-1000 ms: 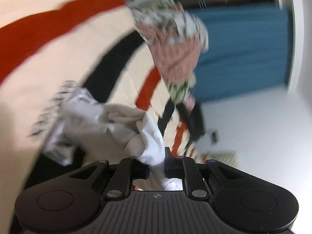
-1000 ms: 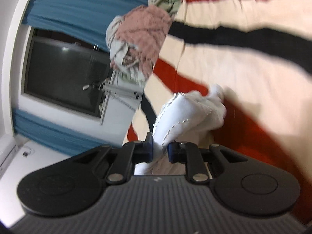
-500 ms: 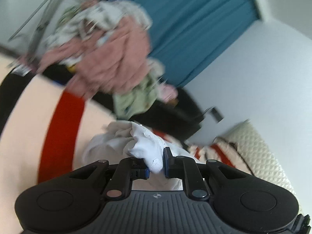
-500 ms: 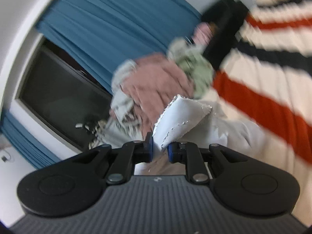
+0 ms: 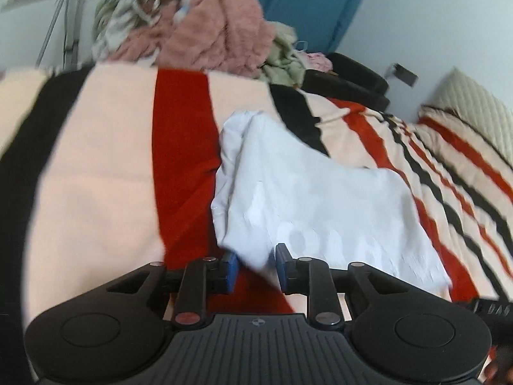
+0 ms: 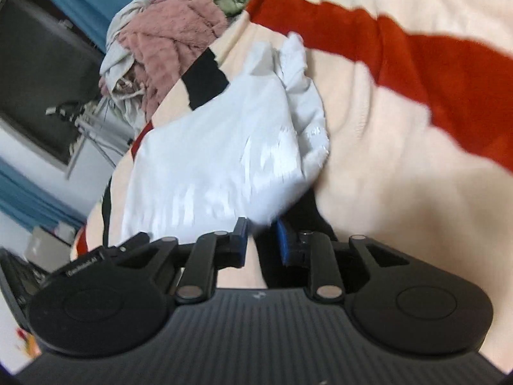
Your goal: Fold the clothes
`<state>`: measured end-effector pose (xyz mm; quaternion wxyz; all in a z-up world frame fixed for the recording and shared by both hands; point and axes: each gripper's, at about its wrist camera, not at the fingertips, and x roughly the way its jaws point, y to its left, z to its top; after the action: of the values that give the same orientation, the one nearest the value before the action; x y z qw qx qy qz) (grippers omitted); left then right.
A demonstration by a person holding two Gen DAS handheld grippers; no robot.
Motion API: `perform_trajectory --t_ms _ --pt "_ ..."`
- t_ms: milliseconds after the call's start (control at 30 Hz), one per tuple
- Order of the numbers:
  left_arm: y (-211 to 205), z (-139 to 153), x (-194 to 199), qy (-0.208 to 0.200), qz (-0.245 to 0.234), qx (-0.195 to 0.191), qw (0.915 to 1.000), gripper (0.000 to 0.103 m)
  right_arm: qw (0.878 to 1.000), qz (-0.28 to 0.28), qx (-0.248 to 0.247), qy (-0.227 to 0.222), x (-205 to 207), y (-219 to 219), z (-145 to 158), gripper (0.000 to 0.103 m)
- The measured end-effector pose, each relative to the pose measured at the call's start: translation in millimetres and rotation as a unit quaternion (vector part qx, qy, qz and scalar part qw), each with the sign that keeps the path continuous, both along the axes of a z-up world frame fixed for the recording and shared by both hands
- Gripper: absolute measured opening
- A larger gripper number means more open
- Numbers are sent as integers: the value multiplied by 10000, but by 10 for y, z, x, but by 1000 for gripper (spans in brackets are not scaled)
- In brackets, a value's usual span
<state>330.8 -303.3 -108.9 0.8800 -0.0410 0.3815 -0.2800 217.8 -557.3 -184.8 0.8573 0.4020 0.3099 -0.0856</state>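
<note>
A white garment (image 5: 307,199) lies spread out on the striped blanket (image 5: 96,166). Its near left corner hangs between the blue pads of my left gripper (image 5: 255,266), whose jaws are opening and no longer press on the cloth. In the right wrist view the same garment (image 6: 218,160) lies flat, with a rumpled fold along its right side. Its near right corner sits just at the tips of my right gripper (image 6: 261,235), whose jaws are also opening with a gap around the cloth.
A heap of clothes topped by pink fleece (image 5: 218,32) (image 6: 170,41) sits at the far end of the blanket (image 6: 400,160). Behind it hang blue curtains (image 5: 304,3). A black bag (image 5: 349,77) and a cream quilted pillow (image 5: 474,102) lie to the right.
Both grippers were shut on bunched corners of the white garment and carried it through the air. Now it lies spread on the blanket, and both pairs of jaws have parted.
</note>
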Motion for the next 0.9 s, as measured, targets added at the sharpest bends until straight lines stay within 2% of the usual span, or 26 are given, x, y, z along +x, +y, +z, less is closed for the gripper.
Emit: perform_trajectory --t_ms 100,133,233,267,300,333,367,433,533,733,900 --pt "51 318 -249 -218 -115 125 9996 42 9988 195 -446 81 -178 144 355 25" --pt "82 469 -341 -307 -136 89 9994 48 9980 246 -585 4 -238 194 524 25" --pt "198 943 -669 -638 -177 0 9978 56 9945 386 -920 -332 -446 319 1006 25" --pt "259 1095 -818 -769 -211 -30 9968 58 9930 416 -1016 -438 -531 368 1160 33" --pt "318 1245 -968 -905 -238 -58 9956 65 9913 445 -1112 -545 -615 418 1314 43" --pt "379 1390 -1122 -1046 -237 -83 9942 76 9893 469 -1213 -654 -707 474 1465 72" --pt "449 1529 -1288 -1167 -230 -109 9928 82 9869 473 -1331 -779 -827 556 1600 94" --pt "556 1771 -1636 -1412 -238 -148 9896 94 9804 512 -1627 -989 -1061 728 1820 91" --pt "732 2056 -2142 -1740 -264 -196 9842 102 9705 460 -2030 -1216 -1414 964 2053 91" --pt "1093 2258 -2934 -2107 -248 -272 9769 102 9546 387 -2533 -1519 -1990 1381 2262 91" --pt "1372 2180 -3358 -2257 -140 -249 9738 103 9420 208 -2889 -1695 -2313 1674 2220 91"
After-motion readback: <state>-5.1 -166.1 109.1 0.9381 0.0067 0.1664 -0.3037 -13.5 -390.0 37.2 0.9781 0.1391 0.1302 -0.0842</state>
